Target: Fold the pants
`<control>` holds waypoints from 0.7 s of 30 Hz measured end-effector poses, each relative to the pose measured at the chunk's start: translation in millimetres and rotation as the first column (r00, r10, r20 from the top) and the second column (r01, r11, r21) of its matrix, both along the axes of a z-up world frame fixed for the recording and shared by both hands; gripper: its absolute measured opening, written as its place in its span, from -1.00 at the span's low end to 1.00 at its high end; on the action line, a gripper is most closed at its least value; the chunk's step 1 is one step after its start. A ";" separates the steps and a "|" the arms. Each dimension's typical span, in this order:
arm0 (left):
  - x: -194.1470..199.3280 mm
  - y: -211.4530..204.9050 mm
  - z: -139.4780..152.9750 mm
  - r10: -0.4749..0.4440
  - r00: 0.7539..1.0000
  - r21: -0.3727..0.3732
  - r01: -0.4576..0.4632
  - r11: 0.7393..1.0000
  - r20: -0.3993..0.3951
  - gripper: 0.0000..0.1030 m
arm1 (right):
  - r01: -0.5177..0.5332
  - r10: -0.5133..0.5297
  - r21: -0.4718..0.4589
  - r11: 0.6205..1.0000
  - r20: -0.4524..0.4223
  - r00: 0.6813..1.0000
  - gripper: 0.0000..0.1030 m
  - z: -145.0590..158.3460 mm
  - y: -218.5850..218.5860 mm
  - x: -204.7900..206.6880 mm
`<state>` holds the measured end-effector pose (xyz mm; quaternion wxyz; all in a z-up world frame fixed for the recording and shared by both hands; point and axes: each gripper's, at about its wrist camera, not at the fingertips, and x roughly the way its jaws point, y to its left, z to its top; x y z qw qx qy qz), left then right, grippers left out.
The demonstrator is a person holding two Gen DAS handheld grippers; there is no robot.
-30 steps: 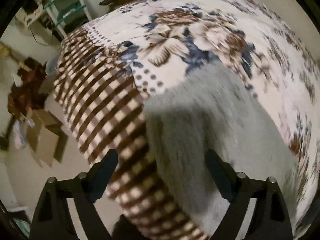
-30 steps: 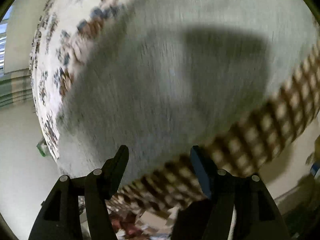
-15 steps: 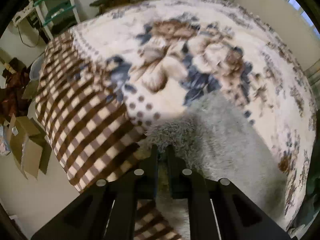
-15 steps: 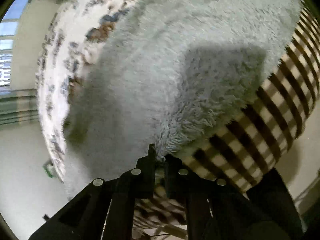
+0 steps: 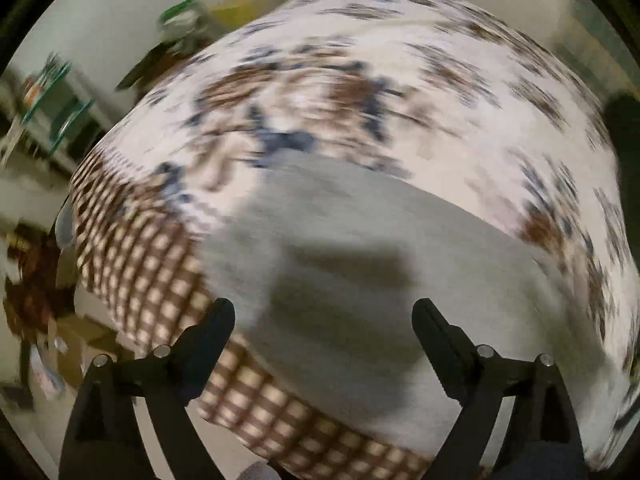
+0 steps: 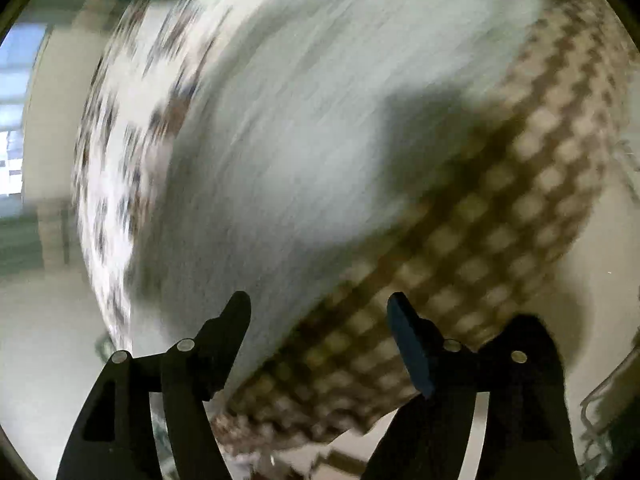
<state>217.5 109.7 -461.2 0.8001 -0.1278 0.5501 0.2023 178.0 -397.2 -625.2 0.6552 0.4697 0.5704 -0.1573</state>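
Note:
The grey fluffy pants [image 5: 360,248] lie flat on a bed with a floral and brown-checked blanket [image 5: 400,80]. My left gripper [image 5: 322,316] is open and empty above the near edge of the pants. In the right wrist view the pants [image 6: 280,140] fill the middle, blurred by motion. My right gripper [image 6: 318,312] is open and empty above the pants' edge where it meets the checked border [image 6: 500,220]. Both views are motion-blurred.
The bed's checked edge [image 5: 152,264] drops to a pale floor at the left. A shelf unit [image 5: 52,92] and cardboard clutter [image 5: 44,320] stand left of the bed. A window [image 6: 16,120] shows at the far left of the right wrist view.
Half a second ago both grippers were shut on the pants' edge. Now both are open, have let go and have lifted back from the cloth.

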 end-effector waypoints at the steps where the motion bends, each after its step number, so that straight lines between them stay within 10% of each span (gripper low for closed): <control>1: 2.5 -30.0 -1.4 -0.040 0.999 -0.007 0.040 0.999 -0.004 0.76 | 0.043 -0.043 -0.022 0.999 0.010 0.999 0.42 3.8 -26.3 -8.1; 8: 14.4 -191.6 -41.8 -0.241 0.966 -0.074 0.235 0.969 -0.096 0.76 | 0.339 -0.330 -0.110 0.934 0.086 0.940 0.42 4.5 -193.4 -20.6; 11: 16.7 -244.1 -57.5 -0.296 0.944 -0.089 0.286 0.954 -0.143 0.76 | 0.380 -0.379 -0.013 0.925 0.054 0.924 0.35 -26.7 -233.9 -9.7; 15: 15.7 -291.5 -63.5 -0.358 0.917 -0.091 0.347 0.933 -0.174 0.76 | 0.297 -0.296 -0.069 0.952 0.027 0.955 -0.92 -44.4 -237.1 12.0; 21: 11.4 -333.3 -55.7 -0.435 0.882 -0.063 0.431 0.900 -0.182 0.76 | 0.357 -0.349 -0.071 0.931 0.104 0.931 -0.93 -10.3 -235.0 -14.6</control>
